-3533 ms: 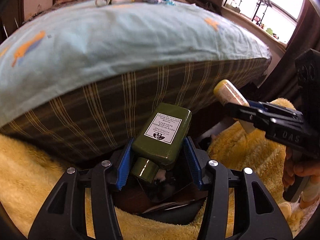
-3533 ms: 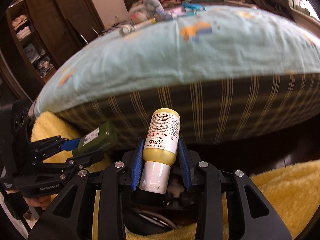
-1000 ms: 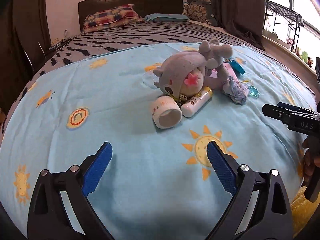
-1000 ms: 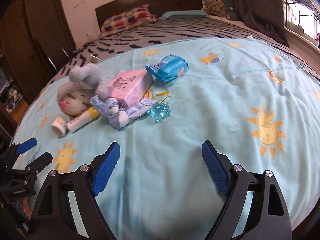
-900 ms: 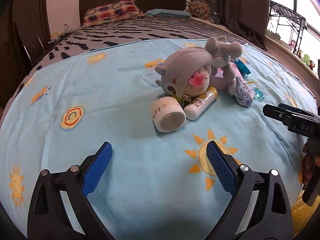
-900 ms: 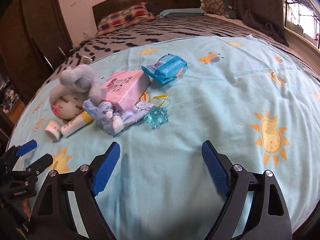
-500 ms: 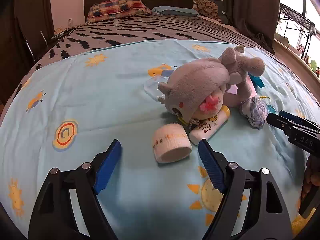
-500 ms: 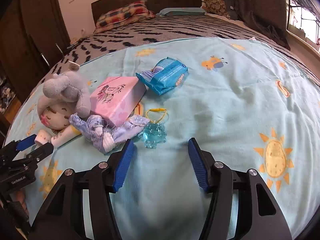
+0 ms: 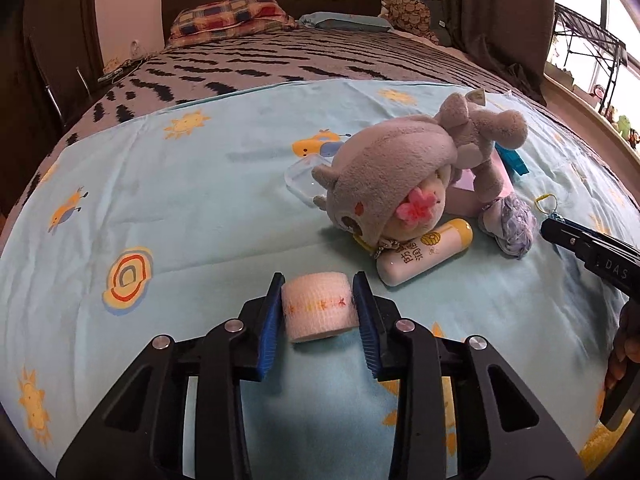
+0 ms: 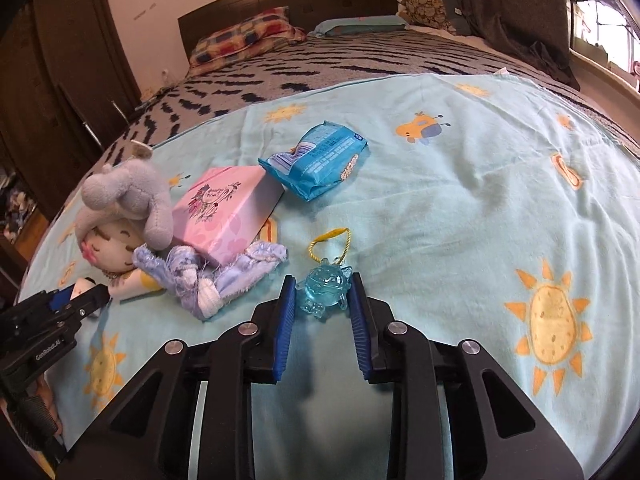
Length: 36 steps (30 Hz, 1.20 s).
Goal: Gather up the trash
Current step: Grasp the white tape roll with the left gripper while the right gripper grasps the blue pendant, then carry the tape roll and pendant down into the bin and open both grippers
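Both grippers have dropped their bottles and come up over the bed (image 9: 200,184). Left gripper (image 9: 319,308) jaws are closing on a white star-printed tape roll (image 9: 320,306); right gripper (image 10: 322,300) jaws are closing around a clear blue plastic charm (image 10: 325,288). "DAS" marks the right gripper's side.

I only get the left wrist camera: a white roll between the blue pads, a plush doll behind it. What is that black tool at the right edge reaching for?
Observer: That is the right gripper. A clear blue charm on a yellow loop sits between its jaws, which are closing on it.
Visitor: And the blue sliver behind the doll?
Observer: A blue wipes packet, lying right beside the pink box.
Visitor: Is that box plain?
Observer: No, its top carries a floral print.
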### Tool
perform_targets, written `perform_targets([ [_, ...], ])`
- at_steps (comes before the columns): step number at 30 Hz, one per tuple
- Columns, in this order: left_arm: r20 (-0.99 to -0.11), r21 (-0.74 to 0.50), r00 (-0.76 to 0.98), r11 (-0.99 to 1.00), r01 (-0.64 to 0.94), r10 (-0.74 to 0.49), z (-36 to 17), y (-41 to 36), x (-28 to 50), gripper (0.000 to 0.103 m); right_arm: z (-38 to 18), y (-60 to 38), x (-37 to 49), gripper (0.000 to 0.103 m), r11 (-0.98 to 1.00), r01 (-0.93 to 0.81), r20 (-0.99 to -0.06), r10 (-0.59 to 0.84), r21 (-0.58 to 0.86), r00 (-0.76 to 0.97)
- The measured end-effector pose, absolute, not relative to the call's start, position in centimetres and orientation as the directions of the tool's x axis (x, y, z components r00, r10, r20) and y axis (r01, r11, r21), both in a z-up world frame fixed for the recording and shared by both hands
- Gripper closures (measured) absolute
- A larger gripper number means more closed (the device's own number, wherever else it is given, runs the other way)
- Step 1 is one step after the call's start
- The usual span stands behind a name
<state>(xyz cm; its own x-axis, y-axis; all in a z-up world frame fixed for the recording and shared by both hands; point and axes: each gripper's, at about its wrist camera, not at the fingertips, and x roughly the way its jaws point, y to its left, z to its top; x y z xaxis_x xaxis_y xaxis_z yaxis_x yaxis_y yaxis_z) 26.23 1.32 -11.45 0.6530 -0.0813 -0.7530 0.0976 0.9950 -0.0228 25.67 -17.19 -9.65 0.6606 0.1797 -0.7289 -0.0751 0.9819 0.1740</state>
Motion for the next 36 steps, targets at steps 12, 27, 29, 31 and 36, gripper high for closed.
perform_targets([
  [12,-0.719,-0.038,0.680,0.986,0.164,-0.141,-11.6,2.5,19.7,0.072,-9.5,-17.6,15.7,0.075,0.972,-0.173,-0.646,0.237,0.161,0.726],
  [27,-0.641,-0.011,0.725,0.948,0.319,-0.251,-10.3,-0.3,6.2,0.073,-8.3,-17.6,4.6,0.075,0.943,-0.267,-0.595,0.331,0.197,0.732],
  [29,-0.633,-0.011,0.723,0.937,0.349,-0.276,-10.5,-1.0,4.3,0.073,-8.6,-17.2,3.1,0.075,0.938,-0.281,-0.600,0.345,0.202,0.722],
  [31,-0.635,-0.017,0.714,0.929,0.370,-0.296,-10.7,-1.7,2.7,0.073,-9.1,-16.9,1.9,0.075,0.936,-0.288,-0.609,0.352,0.204,0.711],
  [36,-0.665,-0.059,0.662,0.909,0.414,-0.345,-12.5,-3.1,0.4,0.073,-11.1,-16.5,-0.2,0.075,0.927,-0.281,-0.644,0.374,0.247,0.667],
])
